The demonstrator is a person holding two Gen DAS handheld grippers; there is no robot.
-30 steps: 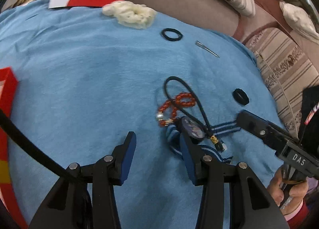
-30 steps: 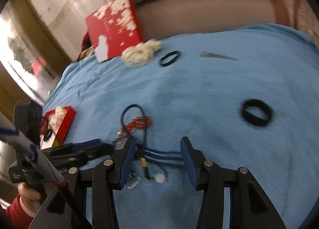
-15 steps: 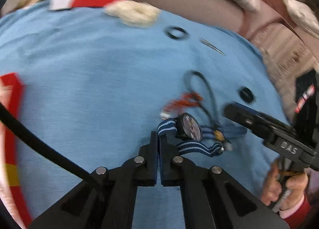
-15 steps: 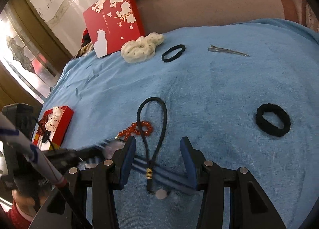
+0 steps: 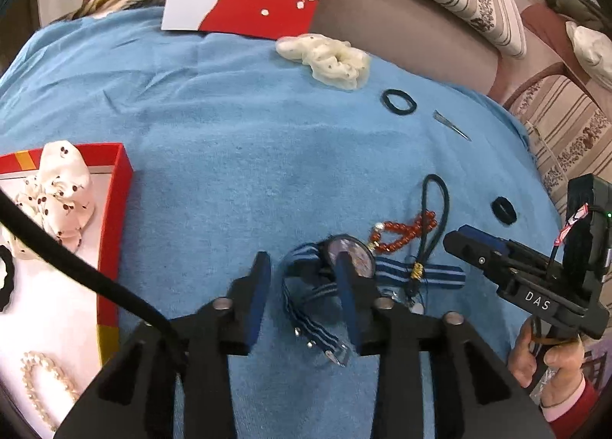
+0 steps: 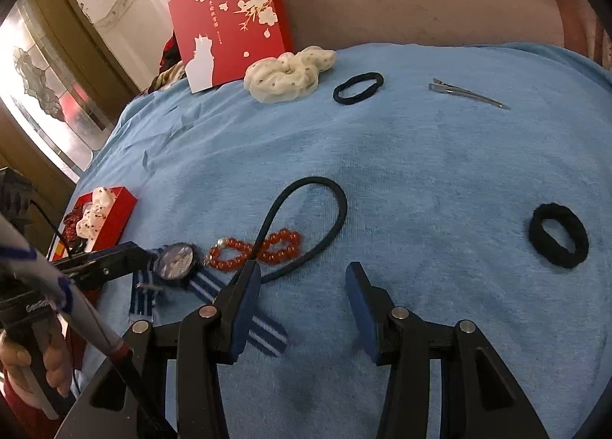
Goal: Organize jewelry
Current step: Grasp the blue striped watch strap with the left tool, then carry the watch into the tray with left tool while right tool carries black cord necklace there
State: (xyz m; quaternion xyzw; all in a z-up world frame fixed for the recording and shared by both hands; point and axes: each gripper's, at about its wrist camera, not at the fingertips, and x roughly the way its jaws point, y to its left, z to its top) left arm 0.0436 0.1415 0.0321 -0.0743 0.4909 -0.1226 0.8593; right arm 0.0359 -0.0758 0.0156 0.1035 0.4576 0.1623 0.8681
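blue cloth (image 5: 229, 155) covers the whole work surface, and everything lies on it. red lid with white blossoms (image 6: 229, 14) stands up at the 12 o'clock edge of the cloth in the right wrist view, leaning on the sofa back. red box (image 5: 114, 217) sits at 9 o'clock in the left wrist view; inside it are a white dotted scrunchie (image 5: 61, 194) and a pearl bracelet (image 5: 42, 385).

left gripper (image 5: 302, 297) has its fingers spread apart, holding nothing; the watch (image 5: 350, 257) with blue striped strap lies on the cloth between and under the finger tips, and its face is partly hidden behind the right finger. right gripper (image 6: 302, 309) is also released, its fingers wide over bare cloth, with one end of the strap under its left finger.

cream scrunchie (image 6: 290, 73) lies at 12 o'clock, just beside the lid. long black cord loop (image 6: 306, 224) lies across the red bead bracelet (image 6: 256, 247), at about 11 o'clock from the right gripper. thick black hair tie (image 6: 558, 234) is at 2 o'clock, well apart from the rest. thin black hair tie (image 6: 357, 88) and a metal hair clip (image 6: 466, 93) lie far at 12 to 1 o'clock.
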